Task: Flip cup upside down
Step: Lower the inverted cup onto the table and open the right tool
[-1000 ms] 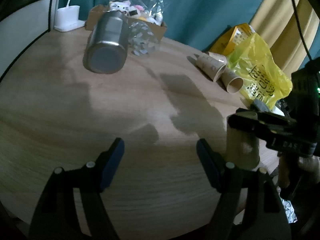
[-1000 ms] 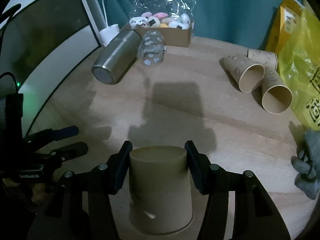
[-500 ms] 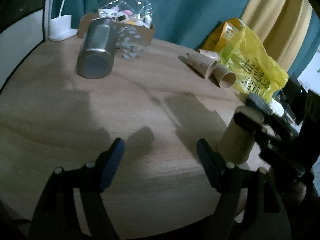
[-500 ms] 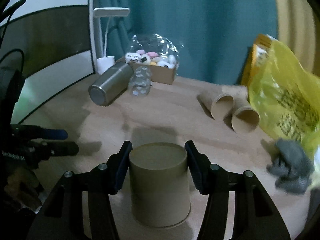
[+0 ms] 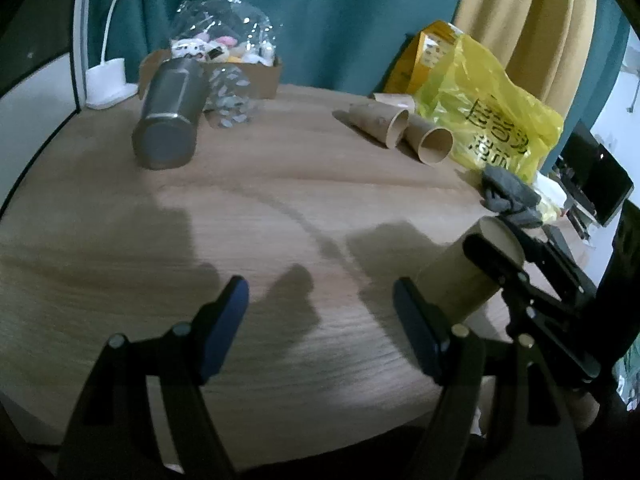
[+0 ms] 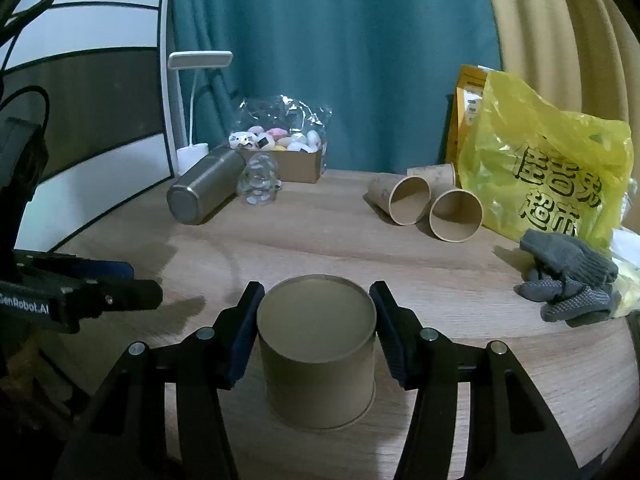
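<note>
A brown paper cup (image 6: 316,364) is held base-up between the fingers of my right gripper (image 6: 316,324), which is shut on it near the table's front edge. Its mouth points down toward the wood and looks tilted. In the left wrist view the same cup (image 5: 460,276) leans at the right, with the right gripper's fingers (image 5: 492,256) across it. My left gripper (image 5: 320,316) is open and empty above the table, to the left of the cup. It also shows in the right wrist view (image 6: 120,284).
Two paper cups (image 6: 432,204) lie on their sides at the back right beside a yellow bag (image 6: 548,176). A steel flask (image 6: 204,188) lies at the back left by a box of toys (image 6: 288,156). Grey gloves (image 6: 568,276) lie at the right edge.
The right gripper has tilted back with the cup, so the cup's base now faces the camera more. The left gripper has drawn back and risen, showing more of the table.
</note>
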The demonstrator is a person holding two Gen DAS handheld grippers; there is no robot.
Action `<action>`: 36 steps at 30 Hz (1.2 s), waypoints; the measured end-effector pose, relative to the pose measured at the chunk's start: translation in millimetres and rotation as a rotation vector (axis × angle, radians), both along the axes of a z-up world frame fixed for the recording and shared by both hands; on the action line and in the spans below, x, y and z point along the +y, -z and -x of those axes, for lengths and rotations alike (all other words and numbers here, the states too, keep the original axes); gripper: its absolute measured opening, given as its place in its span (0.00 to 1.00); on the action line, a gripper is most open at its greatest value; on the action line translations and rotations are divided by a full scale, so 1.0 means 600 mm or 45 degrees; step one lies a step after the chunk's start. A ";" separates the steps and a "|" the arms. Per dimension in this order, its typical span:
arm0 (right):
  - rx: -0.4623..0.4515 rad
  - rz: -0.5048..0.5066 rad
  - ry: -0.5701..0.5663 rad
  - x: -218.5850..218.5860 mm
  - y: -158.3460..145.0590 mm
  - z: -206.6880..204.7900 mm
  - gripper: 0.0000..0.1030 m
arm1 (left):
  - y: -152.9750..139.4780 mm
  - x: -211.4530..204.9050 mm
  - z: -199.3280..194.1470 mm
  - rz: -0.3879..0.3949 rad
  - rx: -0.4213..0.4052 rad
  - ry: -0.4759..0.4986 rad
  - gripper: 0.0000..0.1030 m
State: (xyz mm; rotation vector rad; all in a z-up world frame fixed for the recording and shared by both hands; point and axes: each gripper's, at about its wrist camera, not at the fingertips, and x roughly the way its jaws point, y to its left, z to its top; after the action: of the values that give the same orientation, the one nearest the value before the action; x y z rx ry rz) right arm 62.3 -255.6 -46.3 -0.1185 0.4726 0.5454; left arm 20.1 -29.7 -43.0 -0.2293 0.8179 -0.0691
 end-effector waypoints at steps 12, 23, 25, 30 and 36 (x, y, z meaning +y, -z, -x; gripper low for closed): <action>0.103 -0.066 0.079 -0.015 -0.045 0.028 0.80 | -0.021 -0.014 0.026 -0.010 -0.111 0.001 0.88; 0.116 -0.053 0.190 -0.049 -0.063 0.093 0.80 | -0.059 -0.033 0.089 0.011 -0.245 0.013 0.90; 0.123 -0.040 0.200 -0.051 -0.064 0.101 0.80 | -0.065 -0.038 0.104 0.009 -0.269 0.012 0.90; 0.113 -0.043 0.212 -0.060 -0.068 0.126 0.80 | -0.076 -0.044 0.130 0.007 -0.302 0.009 0.90; 0.096 -0.044 0.221 -0.068 -0.073 0.138 0.80 | -0.089 -0.042 0.148 -0.003 -0.344 -0.014 0.90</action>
State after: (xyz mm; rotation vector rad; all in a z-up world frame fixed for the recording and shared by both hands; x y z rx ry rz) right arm -20.2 -296.2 -2.7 -0.0232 0.5413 0.3882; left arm -69.0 -54.8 10.5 -0.2172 0.5477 -0.0866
